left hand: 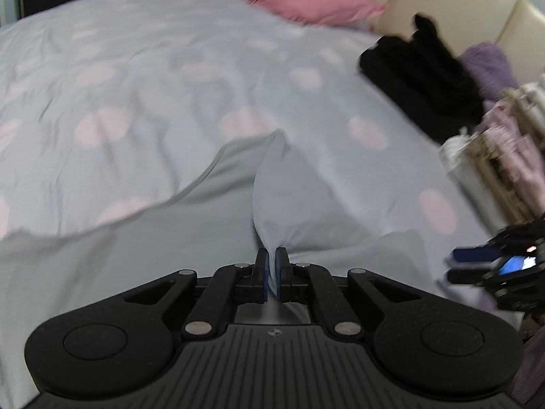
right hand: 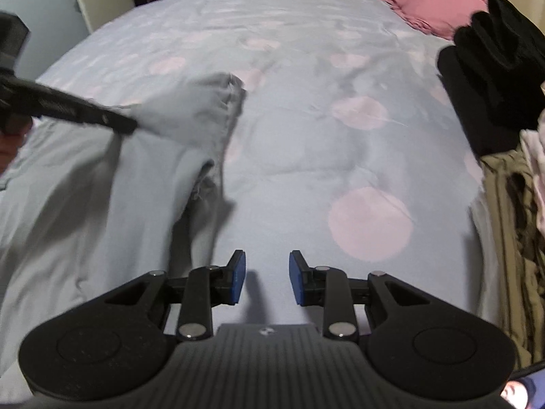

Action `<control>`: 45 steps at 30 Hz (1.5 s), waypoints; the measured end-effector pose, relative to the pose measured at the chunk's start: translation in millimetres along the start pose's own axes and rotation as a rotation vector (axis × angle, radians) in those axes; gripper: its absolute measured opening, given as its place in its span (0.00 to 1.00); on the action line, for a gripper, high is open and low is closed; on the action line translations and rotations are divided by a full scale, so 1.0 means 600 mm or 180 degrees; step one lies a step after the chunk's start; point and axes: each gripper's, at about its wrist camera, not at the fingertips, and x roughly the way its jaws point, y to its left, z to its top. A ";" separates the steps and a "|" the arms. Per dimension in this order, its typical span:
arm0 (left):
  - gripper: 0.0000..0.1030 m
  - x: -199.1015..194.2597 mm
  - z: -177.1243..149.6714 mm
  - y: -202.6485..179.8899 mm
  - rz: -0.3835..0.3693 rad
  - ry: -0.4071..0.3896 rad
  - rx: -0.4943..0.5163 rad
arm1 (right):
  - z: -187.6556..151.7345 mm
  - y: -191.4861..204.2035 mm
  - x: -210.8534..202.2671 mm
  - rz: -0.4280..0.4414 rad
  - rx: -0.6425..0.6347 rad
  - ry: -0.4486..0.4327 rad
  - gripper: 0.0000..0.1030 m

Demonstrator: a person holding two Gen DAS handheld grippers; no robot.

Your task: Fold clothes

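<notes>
A pale grey garment [right hand: 85,184] lies on the bed, with a frayed hem end [right hand: 228,99] lifted near the middle. My left gripper [left hand: 271,266] is shut on a pinched fold of this garment [left hand: 286,204], which rises from the blue pads. In the right wrist view the left gripper [right hand: 126,124] reaches in from the left edge and holds the cloth up. My right gripper [right hand: 266,281] hovers open over the bedspread, to the right of the garment, with nothing between its fingers. It shows at the right edge of the left wrist view as the right gripper [left hand: 460,266].
The bed carries a grey bedspread with pink dots [right hand: 340,129]. A pink pillow [right hand: 432,3] lies at the head. A black garment [right hand: 494,75] and a heap of olive and pale clothes [right hand: 511,211] sit along the right side. A cream headboard [left hand: 442,3] stands behind.
</notes>
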 end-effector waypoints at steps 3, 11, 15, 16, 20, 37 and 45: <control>0.06 -0.004 -0.009 0.001 0.0082 -0.0023 -0.0110 | 0.005 0.010 -0.003 0.0091 -0.0042 -0.0066 0.30; 0.20 -0.073 -0.042 -0.079 -0.0023 -0.0279 0.0066 | 0.009 0.027 0.002 0.0181 -0.0191 -0.0146 0.30; 0.32 -0.074 -0.070 -0.140 -0.0152 -0.0216 0.0174 | 0.009 0.042 0.004 0.0267 -0.0281 -0.0149 0.30; 0.36 -0.071 -0.074 -0.152 -0.0157 -0.0232 0.0168 | 0.008 0.048 0.004 0.0263 -0.0327 -0.0153 0.30; 0.38 -0.044 -0.078 -0.179 -0.0153 -0.0176 0.0011 | 0.003 0.055 0.006 0.0241 -0.0441 -0.0131 0.30; 0.01 -0.034 -0.102 -0.159 0.0012 -0.0055 -0.0326 | -0.001 0.083 0.006 0.0300 -0.0818 -0.0329 0.30; 0.00 -0.075 -0.110 -0.134 0.0003 -0.0168 -0.0369 | 0.018 0.098 0.040 0.0124 -0.0924 -0.0274 0.30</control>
